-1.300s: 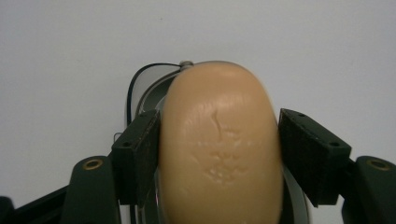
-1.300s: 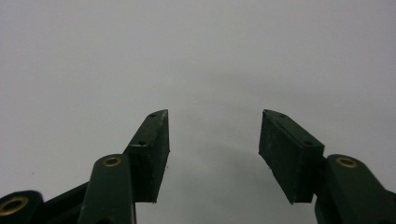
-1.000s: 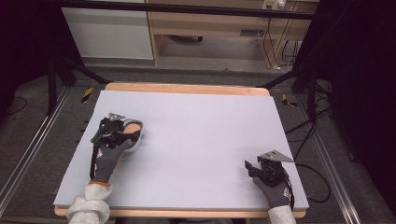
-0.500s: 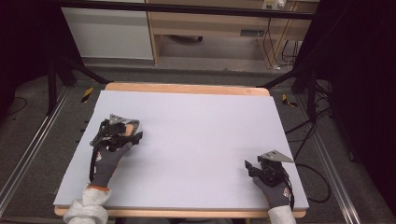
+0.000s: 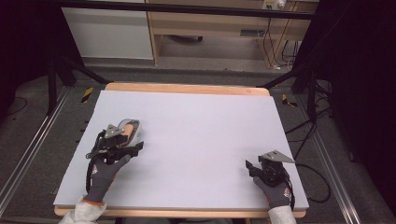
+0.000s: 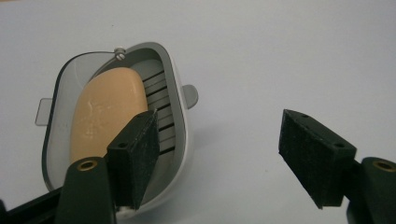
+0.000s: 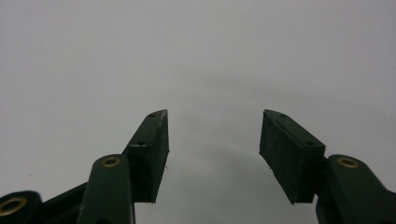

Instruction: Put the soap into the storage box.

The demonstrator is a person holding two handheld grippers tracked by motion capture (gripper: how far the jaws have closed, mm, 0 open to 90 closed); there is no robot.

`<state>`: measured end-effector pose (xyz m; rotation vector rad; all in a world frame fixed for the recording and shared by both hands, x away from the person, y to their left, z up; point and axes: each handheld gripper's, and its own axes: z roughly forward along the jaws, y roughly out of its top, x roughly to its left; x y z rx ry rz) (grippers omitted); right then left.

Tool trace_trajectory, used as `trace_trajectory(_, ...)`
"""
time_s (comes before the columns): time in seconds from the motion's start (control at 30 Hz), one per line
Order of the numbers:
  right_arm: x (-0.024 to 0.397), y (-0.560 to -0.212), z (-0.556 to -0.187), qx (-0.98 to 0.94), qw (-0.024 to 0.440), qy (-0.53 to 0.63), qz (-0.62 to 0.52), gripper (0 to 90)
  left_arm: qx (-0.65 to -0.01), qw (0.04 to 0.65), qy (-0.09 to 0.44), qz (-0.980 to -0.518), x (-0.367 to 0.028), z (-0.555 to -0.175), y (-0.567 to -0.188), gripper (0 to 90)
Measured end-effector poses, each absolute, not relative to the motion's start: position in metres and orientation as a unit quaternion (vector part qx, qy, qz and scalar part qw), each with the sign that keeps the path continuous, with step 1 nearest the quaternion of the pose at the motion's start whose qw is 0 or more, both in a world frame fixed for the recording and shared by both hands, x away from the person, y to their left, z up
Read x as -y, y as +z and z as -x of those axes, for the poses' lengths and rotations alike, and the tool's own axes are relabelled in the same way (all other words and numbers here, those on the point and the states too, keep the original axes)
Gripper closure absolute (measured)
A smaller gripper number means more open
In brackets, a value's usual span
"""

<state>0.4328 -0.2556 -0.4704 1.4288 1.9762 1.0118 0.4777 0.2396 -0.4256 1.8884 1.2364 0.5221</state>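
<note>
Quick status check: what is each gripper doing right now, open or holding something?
Left gripper: open, holding nothing; one of its fingers sits over the soap dish with the soap bar.
Right gripper: open, nothing between its fingers.

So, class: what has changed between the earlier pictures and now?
The left gripper has drawn back toward the person, off the soap dish, jaws open and holding nothing. The dish, the soap in it and the right gripper stayed put.
</note>
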Motion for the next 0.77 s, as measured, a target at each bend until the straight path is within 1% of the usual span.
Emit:
trace_trajectory(0.3,0.256,-0.472,-0.432,-0.725,0.247,0.37,-0.526,40.8,-0.483,0.402,0.201,-0.752,-0.244,-0.458,-0.436,28.1)
trace_trajectory(0.4,0.257,-0.474,-0.431,-0.726,0.246,0.367,-0.527,39.0,-0.485,0.401,0.201,-0.751,-0.248,-0.452,-0.44,27.5)
trace_trajectory(0.57,0.258,-0.475,-0.43,-0.725,0.246,0.368,-0.528,38.0,-0.486,0.386,0.205,-0.757,-0.256,-0.44,-0.454,26.5)
trace_trajectory(0.77,0.258,-0.475,-0.428,-0.726,0.248,0.367,-0.527,36.5,-0.491,0.374,0.208,-0.759,-0.261,-0.434,-0.46,26.3)
